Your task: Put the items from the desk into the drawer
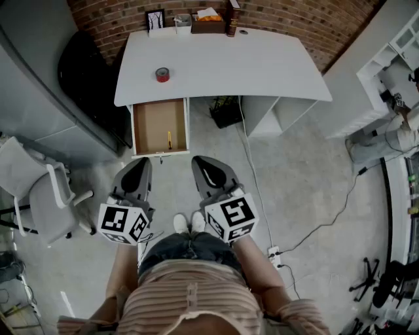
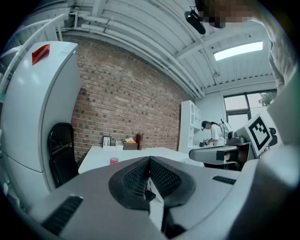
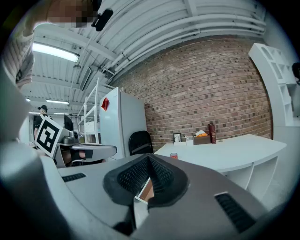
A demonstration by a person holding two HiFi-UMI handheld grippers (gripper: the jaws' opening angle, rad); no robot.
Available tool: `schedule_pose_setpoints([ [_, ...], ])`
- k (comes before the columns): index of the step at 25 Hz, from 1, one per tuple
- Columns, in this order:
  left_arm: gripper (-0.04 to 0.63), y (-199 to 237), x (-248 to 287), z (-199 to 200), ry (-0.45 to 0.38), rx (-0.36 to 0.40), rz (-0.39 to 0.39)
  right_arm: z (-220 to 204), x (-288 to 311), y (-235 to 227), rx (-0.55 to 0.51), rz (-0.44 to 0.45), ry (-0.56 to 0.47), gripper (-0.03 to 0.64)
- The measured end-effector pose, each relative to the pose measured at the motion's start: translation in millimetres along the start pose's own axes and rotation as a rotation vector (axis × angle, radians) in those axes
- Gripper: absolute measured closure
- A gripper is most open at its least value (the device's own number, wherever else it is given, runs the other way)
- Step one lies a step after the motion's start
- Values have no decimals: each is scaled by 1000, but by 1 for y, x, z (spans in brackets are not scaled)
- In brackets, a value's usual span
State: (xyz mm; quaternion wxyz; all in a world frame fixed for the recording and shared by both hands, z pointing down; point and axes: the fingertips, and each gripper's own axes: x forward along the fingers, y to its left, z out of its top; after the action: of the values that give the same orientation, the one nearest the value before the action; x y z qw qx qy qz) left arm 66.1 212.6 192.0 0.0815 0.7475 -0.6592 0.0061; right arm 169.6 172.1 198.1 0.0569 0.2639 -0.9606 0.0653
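A red roll of tape (image 1: 162, 74) lies on the white desk (image 1: 262, 65); it shows small in the left gripper view (image 2: 114, 161) and the right gripper view (image 3: 174, 155). Below the desk's left end the drawer (image 1: 159, 125) stands pulled open, with a thin yellow item (image 1: 169, 139) inside. At the desk's back edge are a picture frame (image 1: 155, 19), a cup (image 1: 182, 23), a brown box (image 1: 208, 25) and a dark red bottle (image 1: 232, 18). My left gripper (image 1: 141, 165) and right gripper (image 1: 201, 165) hang shut and empty over the floor, in front of the drawer, well short of the desk.
A black chair (image 1: 85, 65) stands left of the desk and a white chair (image 1: 46, 196) at my left. A black bin (image 1: 226, 111) sits under the desk. A cable (image 1: 252, 176) runs across the floor. White shelving (image 1: 386, 72) is at right; a person (image 2: 213, 133) stands far off.
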Motion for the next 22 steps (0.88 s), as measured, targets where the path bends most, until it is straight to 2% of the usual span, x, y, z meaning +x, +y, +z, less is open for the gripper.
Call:
schedule_pose_setpoints([
  [7, 586, 6, 5, 12, -30, 1, 4, 9, 6, -8, -14, 9, -18, 601],
  [14, 586, 13, 15, 9, -18, -10, 18, 9, 12, -19, 7, 6, -23, 600],
  [22, 586, 12, 36, 3, -3, -11, 48, -6, 16, -46, 38, 12, 20, 600],
])
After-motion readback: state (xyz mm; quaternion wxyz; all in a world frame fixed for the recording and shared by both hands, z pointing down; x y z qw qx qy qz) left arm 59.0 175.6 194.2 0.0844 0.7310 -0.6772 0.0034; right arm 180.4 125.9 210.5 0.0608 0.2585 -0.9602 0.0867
